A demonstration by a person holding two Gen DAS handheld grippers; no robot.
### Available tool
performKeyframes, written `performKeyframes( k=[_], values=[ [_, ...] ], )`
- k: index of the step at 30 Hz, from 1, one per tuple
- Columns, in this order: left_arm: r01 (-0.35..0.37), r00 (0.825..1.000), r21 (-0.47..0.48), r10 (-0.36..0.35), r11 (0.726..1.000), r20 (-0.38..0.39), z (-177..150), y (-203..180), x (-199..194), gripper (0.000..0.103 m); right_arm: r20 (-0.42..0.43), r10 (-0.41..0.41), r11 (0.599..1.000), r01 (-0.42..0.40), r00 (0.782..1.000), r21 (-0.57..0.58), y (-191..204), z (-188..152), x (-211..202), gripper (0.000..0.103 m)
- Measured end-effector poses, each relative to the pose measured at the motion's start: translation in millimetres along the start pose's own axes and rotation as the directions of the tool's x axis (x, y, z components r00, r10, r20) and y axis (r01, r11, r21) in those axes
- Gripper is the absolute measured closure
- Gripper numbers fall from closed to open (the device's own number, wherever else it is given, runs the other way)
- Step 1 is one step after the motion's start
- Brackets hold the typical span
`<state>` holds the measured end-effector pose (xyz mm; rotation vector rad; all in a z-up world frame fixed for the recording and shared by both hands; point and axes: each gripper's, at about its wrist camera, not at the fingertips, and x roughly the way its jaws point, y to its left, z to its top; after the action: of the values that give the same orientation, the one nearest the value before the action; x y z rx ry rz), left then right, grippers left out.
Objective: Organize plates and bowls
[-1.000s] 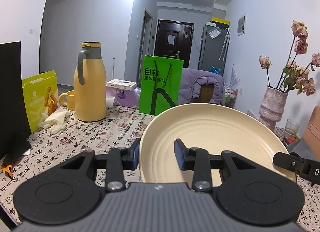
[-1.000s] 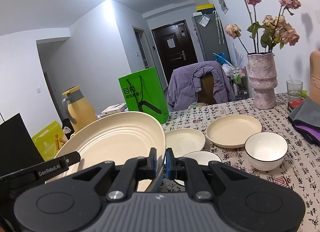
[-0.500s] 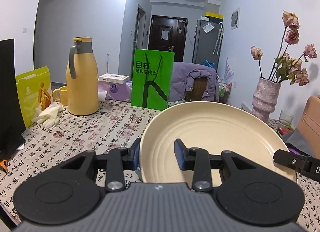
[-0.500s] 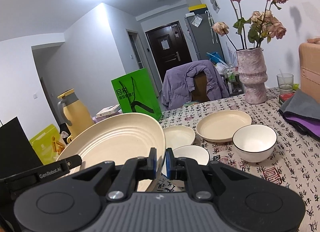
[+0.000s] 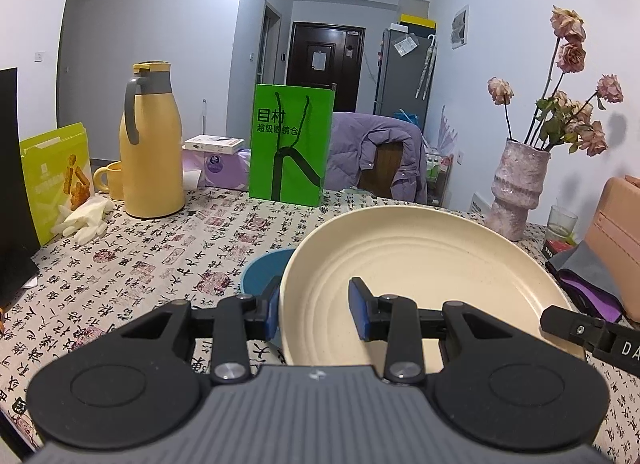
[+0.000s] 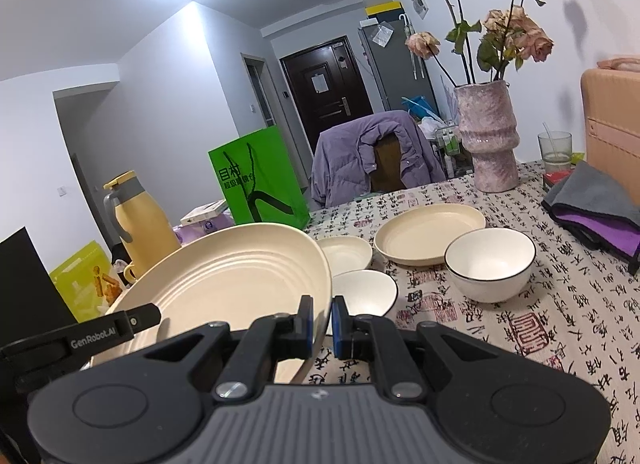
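Note:
A large cream ribbed plate [image 5: 420, 264] [image 6: 224, 276] hangs tilted above the table between both grippers. My left gripper [image 5: 316, 306] is shut on its left rim, one pad outside and one on the inner slope. On the opposite rim my right gripper [image 6: 322, 326] is shut tight. A blue bowl [image 5: 262, 270] peeks out below the plate's left edge. On the table to the right lie a small cream dish [image 6: 344, 254], a medium cream plate [image 6: 430, 232], a white bowl [image 6: 362, 292] and a black-rimmed white bowl [image 6: 490, 264].
A yellow thermos [image 5: 152, 143], yellow mug [image 5: 108, 179] and green paper bag [image 5: 290, 143] stand at the far left and back. At the back right is a pink vase [image 6: 488, 139] with dried roses. A glass [image 6: 554, 145] and grey-purple cloth [image 6: 592, 203] sit at the right.
Both grippers have sunk a little toward the table with the plate between them. The blue bowl has come into view under the plate's left edge. Neither grip has changed.

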<state>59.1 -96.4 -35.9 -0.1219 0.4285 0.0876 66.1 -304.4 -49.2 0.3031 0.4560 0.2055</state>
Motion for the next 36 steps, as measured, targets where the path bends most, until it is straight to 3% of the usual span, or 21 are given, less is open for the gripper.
performKeyframes(
  k=[36],
  values=[
    [0.025, 0.996, 0.048, -0.020, 0.999, -0.088, -38.7, -8.3, 15.8, 0.068, -0.098, -0.025, 0.999, 0.029, 0.995, 0.046, -28.8, -35.1, 12.4, 0.093]
  ],
)
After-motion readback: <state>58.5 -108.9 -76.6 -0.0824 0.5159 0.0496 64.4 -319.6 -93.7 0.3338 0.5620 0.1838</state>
